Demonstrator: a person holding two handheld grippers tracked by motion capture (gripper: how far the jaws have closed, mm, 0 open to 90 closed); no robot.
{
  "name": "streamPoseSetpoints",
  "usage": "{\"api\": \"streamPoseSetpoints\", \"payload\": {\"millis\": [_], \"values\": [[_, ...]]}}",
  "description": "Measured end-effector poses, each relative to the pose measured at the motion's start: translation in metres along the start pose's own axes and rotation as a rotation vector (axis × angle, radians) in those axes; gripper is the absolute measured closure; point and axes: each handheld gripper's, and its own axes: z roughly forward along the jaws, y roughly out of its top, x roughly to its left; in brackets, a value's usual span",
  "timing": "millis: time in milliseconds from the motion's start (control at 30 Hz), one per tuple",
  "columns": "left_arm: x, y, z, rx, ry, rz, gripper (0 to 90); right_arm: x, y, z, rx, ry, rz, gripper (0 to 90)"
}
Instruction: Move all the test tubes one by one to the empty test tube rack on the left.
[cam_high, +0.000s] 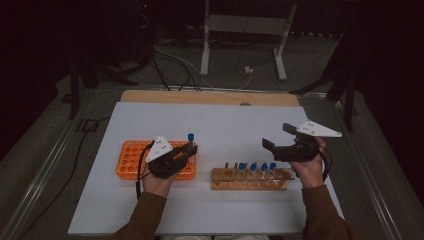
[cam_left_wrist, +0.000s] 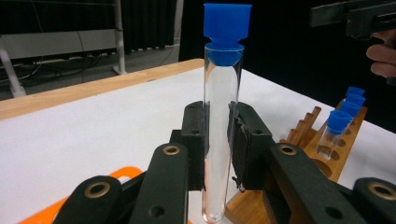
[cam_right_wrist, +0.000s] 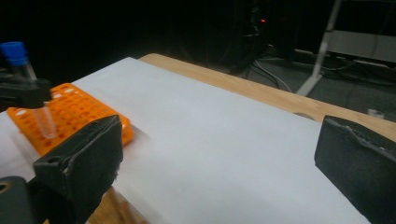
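Note:
My left gripper (cam_high: 191, 148) is shut on a clear test tube (cam_left_wrist: 222, 116) with a blue cap and holds it upright. It hovers over the right end of the orange rack (cam_high: 131, 159). The wooden rack (cam_high: 250, 179) lies at the centre right with several blue-capped tubes (cam_high: 256, 167) standing in it. Above its right end my right gripper (cam_high: 278, 136) is open, with nothing between its jaws. The right gripper view looks past that gripper (cam_right_wrist: 219, 154) to the orange rack (cam_right_wrist: 70, 112) and the held tube (cam_right_wrist: 21, 58).
A white sheet (cam_high: 225, 125) covers the table, with a wooden strip (cam_high: 210, 97) along its far edge. Beyond the table, cables and a white metal stand (cam_high: 245, 30) sit on the dark floor. The sheet lies bare between and behind the racks.

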Motion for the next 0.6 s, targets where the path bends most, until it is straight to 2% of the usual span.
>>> {"api": "streamPoseSetpoints", "payload": {"millis": [267, 433, 600], "values": [[0.002, -0.015, -0.006, 0.019, 0.008, -0.002, 77.5, -0.013, -0.02, -0.011, -0.028, -0.027, 0.066, 1.5], [0.004, -0.025, -0.001, 0.04, 0.017, 0.0, 77.5, -0.018, -0.03, -0.015, -0.022, -0.048, 0.078, 1.5], [0.005, -0.031, 0.004, 0.062, 0.032, 0.005, 77.5, -0.018, -0.031, -0.02, -0.046, -0.046, 0.089, 1.5]]}}
